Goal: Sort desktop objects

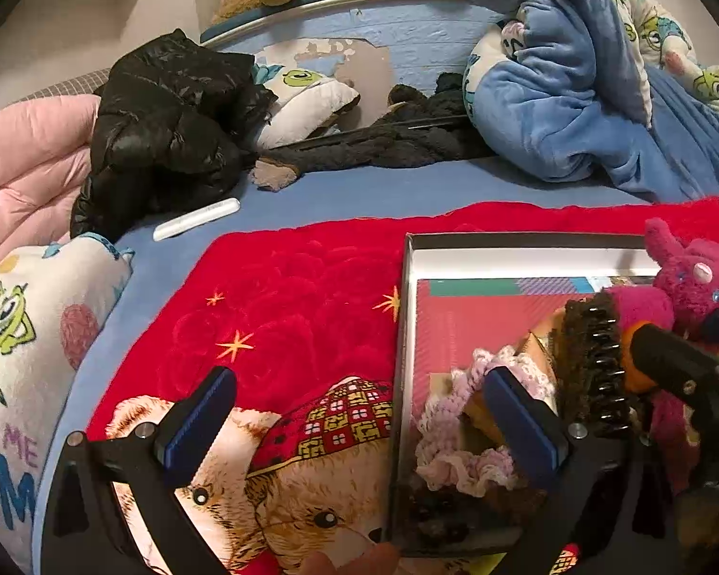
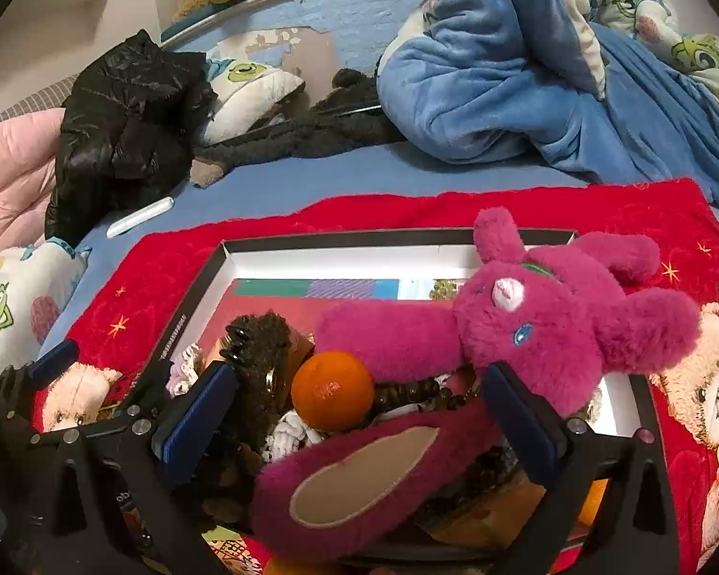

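Box (image 2: 311,258) far end bare; pink plush (image 2: 541,330) across the front.

Shallow black-rimmed box (image 2: 340,239) with white inner walls, lying flat on a red blanket. Inside: magenta plush toy (image 2: 541,316) sprawled on its side across the right half, head over the far rim; orange (image 2: 333,390) just beside its arm; dark bristle brush (image 2: 259,359) on edge at left; pale lilac crochet piece (image 1: 460,431) near the left wall.

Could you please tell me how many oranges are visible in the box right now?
1: the orange sits in the box, against the magenta plush toy. Others may be hidden beneath the pile.
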`<state>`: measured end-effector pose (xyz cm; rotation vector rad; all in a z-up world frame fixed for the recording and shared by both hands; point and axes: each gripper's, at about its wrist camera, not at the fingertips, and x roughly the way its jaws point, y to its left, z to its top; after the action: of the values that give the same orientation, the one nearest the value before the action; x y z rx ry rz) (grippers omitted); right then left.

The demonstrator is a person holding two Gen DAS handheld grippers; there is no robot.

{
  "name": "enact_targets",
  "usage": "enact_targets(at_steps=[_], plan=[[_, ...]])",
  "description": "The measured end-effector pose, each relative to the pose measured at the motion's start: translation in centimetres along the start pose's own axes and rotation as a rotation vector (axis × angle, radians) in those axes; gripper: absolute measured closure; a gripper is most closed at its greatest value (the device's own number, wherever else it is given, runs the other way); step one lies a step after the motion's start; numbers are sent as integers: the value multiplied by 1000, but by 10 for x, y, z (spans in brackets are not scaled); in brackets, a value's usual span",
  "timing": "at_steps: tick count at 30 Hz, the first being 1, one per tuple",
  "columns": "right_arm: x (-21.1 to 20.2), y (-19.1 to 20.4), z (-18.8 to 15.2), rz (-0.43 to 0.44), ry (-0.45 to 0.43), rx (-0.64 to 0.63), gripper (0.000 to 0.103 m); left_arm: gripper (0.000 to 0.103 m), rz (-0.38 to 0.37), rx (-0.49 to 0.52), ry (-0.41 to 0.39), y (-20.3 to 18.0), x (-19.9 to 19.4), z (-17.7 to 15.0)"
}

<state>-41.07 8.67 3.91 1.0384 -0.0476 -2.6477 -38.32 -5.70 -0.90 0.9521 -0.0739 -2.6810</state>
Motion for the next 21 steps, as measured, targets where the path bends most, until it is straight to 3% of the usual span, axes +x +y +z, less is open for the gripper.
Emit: enact_targets(at_steps=[6, 12, 15, 21], plan=[[-17, 4, 3, -12, -87, -22, 0, 0, 40, 15, -56, 6, -17, 7], [-52, 5, 13, 2, -175, -14, 0, 0, 47, -68, -157, 29, -62, 21], [-85, 10, 19, -16, -250, -35, 0, 0, 5, -110, -220, 40, -101, 26], [-182, 33, 13, 12, -385, -108, 0, 0, -47, -94, -333, 41, -202, 19]])
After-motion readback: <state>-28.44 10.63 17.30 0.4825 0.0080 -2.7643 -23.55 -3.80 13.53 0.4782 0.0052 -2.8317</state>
